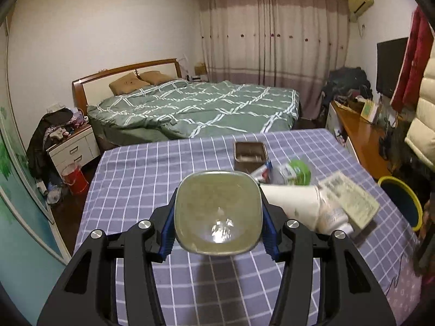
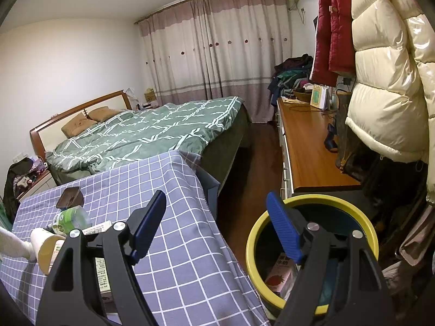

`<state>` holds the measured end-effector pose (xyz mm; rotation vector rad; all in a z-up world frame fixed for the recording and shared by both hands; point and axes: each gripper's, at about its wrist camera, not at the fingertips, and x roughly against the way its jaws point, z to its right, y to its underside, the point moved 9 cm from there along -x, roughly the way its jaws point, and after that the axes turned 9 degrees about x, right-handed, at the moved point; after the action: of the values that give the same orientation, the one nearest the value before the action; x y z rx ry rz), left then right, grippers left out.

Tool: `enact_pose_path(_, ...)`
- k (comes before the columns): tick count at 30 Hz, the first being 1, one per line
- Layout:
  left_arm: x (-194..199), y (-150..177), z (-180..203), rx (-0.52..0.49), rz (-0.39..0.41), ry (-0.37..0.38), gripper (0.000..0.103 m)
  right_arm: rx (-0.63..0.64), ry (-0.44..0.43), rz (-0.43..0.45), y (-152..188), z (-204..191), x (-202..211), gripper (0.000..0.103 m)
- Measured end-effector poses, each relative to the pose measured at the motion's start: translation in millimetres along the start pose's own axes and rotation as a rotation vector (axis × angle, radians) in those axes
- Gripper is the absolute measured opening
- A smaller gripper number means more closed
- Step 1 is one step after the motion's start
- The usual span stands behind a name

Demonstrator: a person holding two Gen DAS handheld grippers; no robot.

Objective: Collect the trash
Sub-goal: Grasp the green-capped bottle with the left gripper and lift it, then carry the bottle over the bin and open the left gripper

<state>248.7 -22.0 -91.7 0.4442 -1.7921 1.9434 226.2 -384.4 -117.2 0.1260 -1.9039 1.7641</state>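
Note:
My left gripper (image 1: 217, 217) is shut on a clear plastic cup (image 1: 217, 212), its open mouth facing the camera, held above the checked tablecloth (image 1: 163, 168). Behind it lie a white paper cup (image 1: 293, 201), a white tube (image 1: 334, 217), a printed box (image 1: 350, 198), a green-labelled bottle (image 1: 296, 172) and a brown tray (image 1: 250, 153). My right gripper (image 2: 217, 228) is open and empty, between the table's right edge and a yellow-rimmed bin (image 2: 312, 201). A carton (image 2: 280, 274) lies in the bin.
A bed (image 1: 195, 108) stands behind the table. A wooden dresser (image 2: 307, 146) runs along the right wall with coats (image 2: 386, 81) hanging above it. The bin also shows in the left wrist view (image 1: 402, 198). A red bucket (image 1: 74, 179) sits by the nightstand.

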Motion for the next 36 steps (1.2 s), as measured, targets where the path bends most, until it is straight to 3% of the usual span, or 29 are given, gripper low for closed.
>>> enact_pose_path(15, -42.0, -34.1, 1.8, 0.003, 0.028, -0.020, 0.051, -0.011, -0.024, -0.019, 4.7, -2.6, -1.5, 0.072)
enact_pose_path(24, -10.8, -54.7, 16.3, -0.023, 0.066, 0.001, 0.051, -0.014, -0.058, -0.020, 3.3, -7.6, 1.2, 0.072)
enact_pose_path(31, 21.9, -69.9, 73.8, -0.092, 0.061, 0.116, 0.051, -0.037, -0.061, -0.007, -3.3, 10.9, 15.1, 0.072)
enact_pose_path(36, 26.7, -67.9, 149.1, -0.161, 0.022, 0.261, 0.052, -0.040, -0.008, 0.002, -3.2, 54.7, 40.9, 0.072)
